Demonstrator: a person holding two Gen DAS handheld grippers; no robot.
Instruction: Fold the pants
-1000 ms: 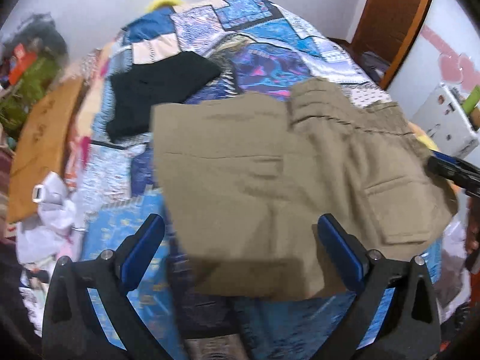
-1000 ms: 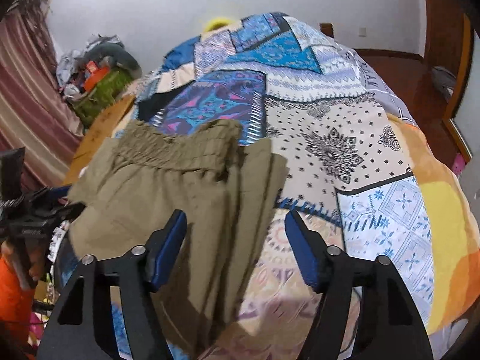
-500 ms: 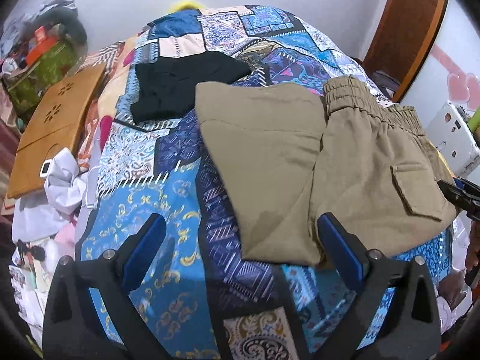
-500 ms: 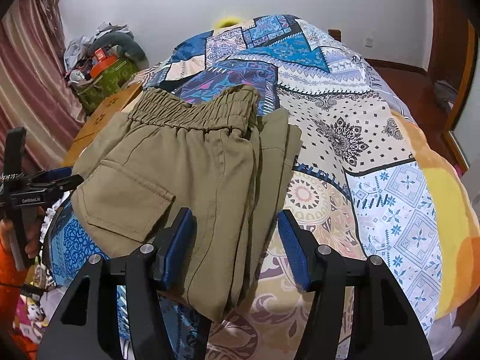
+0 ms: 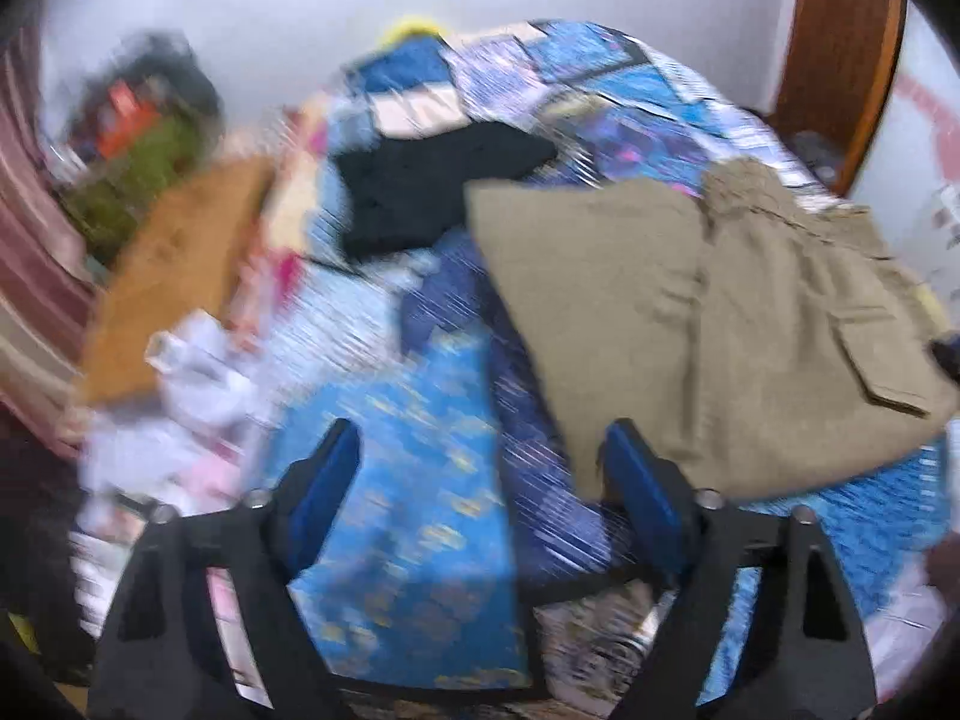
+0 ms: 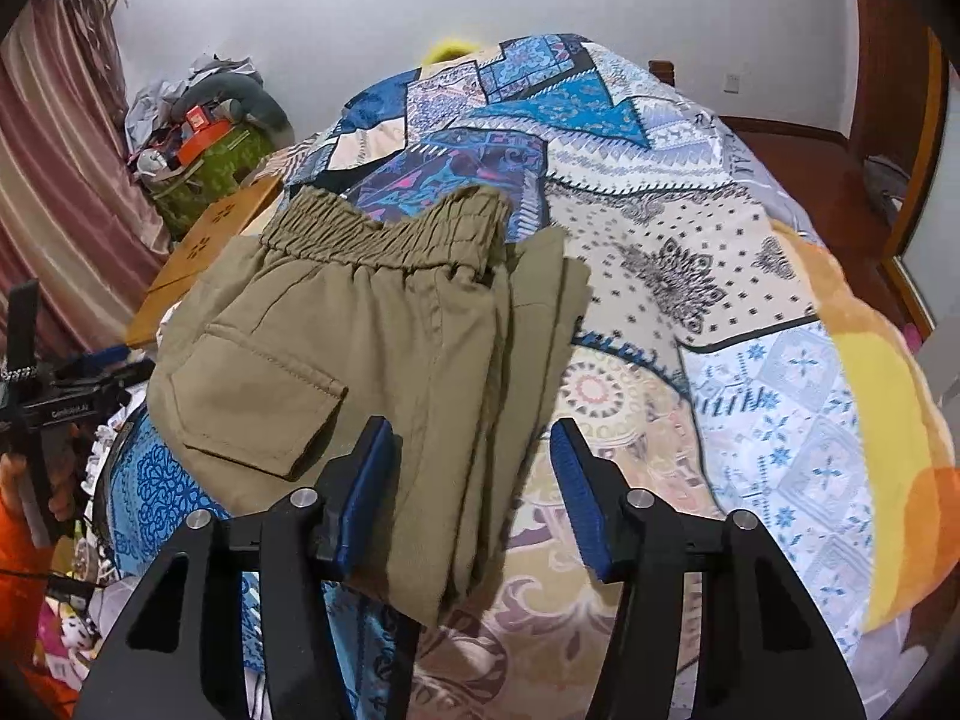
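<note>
the left gripper (image 6: 60, 384) bears small white lettering, too blurred to read.

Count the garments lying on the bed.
2. The folded khaki pants lie at the near edge of the patchwork bedspread; a black garment lies farther back beside them. The left view is blurred, so others may be hidden.

A black garment (image 5: 432, 186) lies on the patchwork bedspread (image 6: 690, 276).
</note>
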